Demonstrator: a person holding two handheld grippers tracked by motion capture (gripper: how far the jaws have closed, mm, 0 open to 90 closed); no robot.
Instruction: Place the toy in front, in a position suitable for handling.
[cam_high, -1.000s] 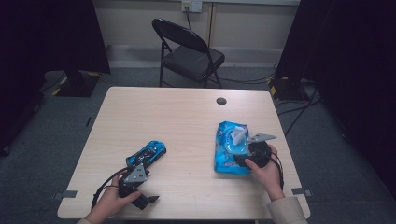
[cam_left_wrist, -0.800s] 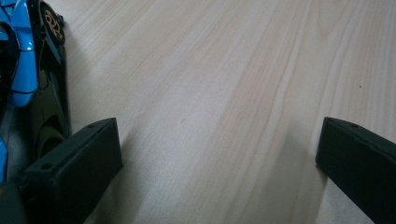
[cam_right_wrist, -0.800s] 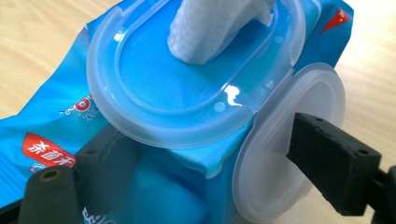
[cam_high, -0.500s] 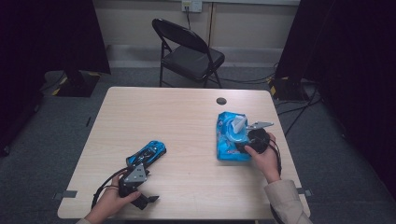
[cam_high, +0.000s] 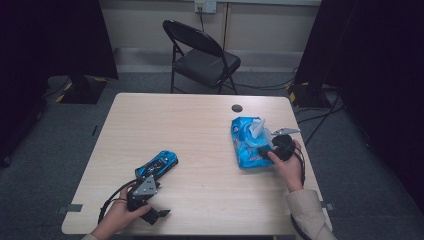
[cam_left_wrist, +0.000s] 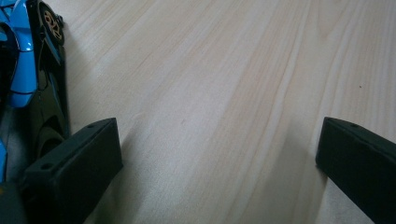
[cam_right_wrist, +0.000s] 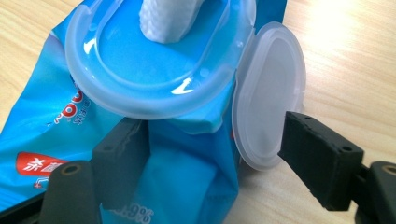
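Glossy blue plastic wet-wipe pack (cam_high: 248, 145) lies on the pale wood-grain table (cam_high: 200, 130), right side; round clear lid (cam_right_wrist: 271, 98) flipped open, white textured wipe (cam_right_wrist: 170, 18) sticking up. Right gripper (cam_right_wrist: 212, 154) spread w/ jaws astride the pack's edge. Left gripper (cam_left_wrist: 219, 158) spread, resting beside shiny blue toy car (cam_high: 157, 164).

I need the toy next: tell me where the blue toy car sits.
In the high view the blue toy car lies on the wooden table's near-left part, just ahead of the left gripper.
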